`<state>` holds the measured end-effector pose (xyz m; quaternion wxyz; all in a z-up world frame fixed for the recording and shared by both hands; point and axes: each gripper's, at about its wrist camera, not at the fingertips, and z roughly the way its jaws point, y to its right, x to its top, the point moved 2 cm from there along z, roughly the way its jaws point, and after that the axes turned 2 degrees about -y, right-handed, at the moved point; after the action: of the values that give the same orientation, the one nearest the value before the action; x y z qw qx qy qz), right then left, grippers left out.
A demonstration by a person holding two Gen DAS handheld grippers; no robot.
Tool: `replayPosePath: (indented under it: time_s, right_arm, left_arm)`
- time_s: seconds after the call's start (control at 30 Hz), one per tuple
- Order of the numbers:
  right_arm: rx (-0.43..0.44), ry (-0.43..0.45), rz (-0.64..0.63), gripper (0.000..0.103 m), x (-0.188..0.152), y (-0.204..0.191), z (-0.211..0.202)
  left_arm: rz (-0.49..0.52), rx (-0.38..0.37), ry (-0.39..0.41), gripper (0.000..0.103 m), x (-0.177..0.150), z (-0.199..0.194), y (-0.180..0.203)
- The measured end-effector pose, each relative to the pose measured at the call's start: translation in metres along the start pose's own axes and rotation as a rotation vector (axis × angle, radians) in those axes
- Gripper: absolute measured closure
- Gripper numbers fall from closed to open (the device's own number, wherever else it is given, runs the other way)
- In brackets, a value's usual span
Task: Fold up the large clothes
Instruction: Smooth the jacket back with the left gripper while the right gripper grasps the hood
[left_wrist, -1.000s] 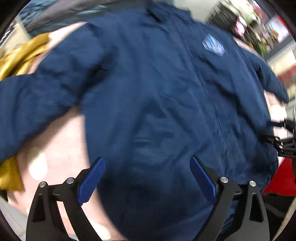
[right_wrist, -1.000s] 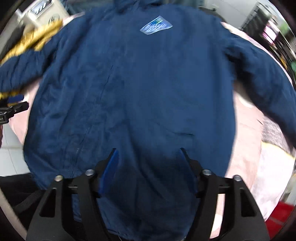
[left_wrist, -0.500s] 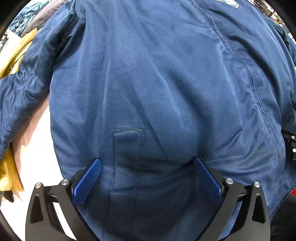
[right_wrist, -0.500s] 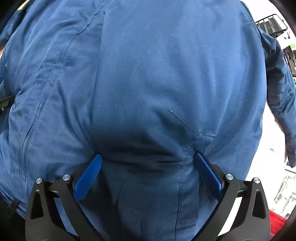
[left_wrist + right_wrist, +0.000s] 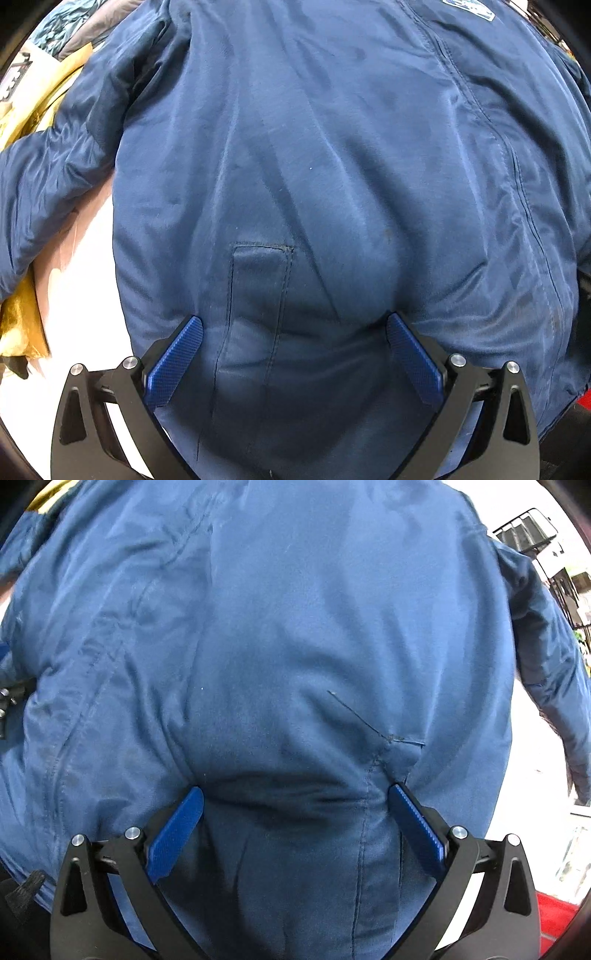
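1. Two grippers hung over a pale pink surface (image 5: 85, 258), gold fabric (image 5: 22, 325) left of the left gripper (image 5: 294, 343), a wire rack (image 5: 528, 531) beyond the right gripper (image 5: 295, 812).
2. Both had dropped closer than a second before; jaws gaped wide, tips pressing the navy jacket (image 5: 332, 166) spread beneath.

Both wrist views look straight down, close over the jacket (image 5: 314, 166).
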<state>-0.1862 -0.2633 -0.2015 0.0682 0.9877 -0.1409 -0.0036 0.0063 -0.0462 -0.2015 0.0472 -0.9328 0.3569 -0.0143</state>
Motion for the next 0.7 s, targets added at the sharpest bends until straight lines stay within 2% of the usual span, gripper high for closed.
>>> replayPosePath:
  time_s: [0.13,0.2,0.33,0.37,0.43,0.5,0.53,0.6,0.7]
  right_arm:
    - [0.105,0.094,0.180,0.005,-0.008,0.036,-0.025]
    - [0.134,0.165,0.302,0.005,-0.010,0.068,-0.041]
    - [0.119,0.290,0.552,0.005,-0.020,0.157,-0.067]
    - [0.110,0.322,0.646,0.005,-0.027,0.190,-0.072]
    - [0.106,0.356,0.789,0.005,-0.035,0.238,-0.074]
    - [0.116,0.372,0.960,0.005,-0.058,0.295,-0.071]
    - [0.119,0.376,1.011,0.006,-0.066,0.310,-0.069]
    - [0.139,0.406,1.132,0.015,-0.081,0.352,-0.067]
    - [0.182,0.469,1.290,0.019,-0.094,0.400,-0.060]
  left_arm:
    - [-0.052,0.010,-0.037,0.005,-0.001,0.002,-0.001]
    - [-0.056,0.030,-0.039,0.005,-0.002,0.001,0.002]
    - [-0.037,0.069,-0.026,0.005,-0.004,0.000,0.014]
    - [-0.033,0.079,-0.028,0.005,-0.004,0.000,0.017]
    - [-0.031,0.092,-0.038,0.005,-0.003,-0.001,0.021]
    - [-0.037,0.097,-0.050,0.005,-0.002,-0.001,0.023]
    - [-0.044,0.098,-0.056,0.005,0.001,-0.002,0.025]
    - [-0.055,0.098,-0.063,0.005,0.003,-0.005,0.028]
    - [-0.063,0.097,-0.065,0.005,0.005,-0.006,0.028]
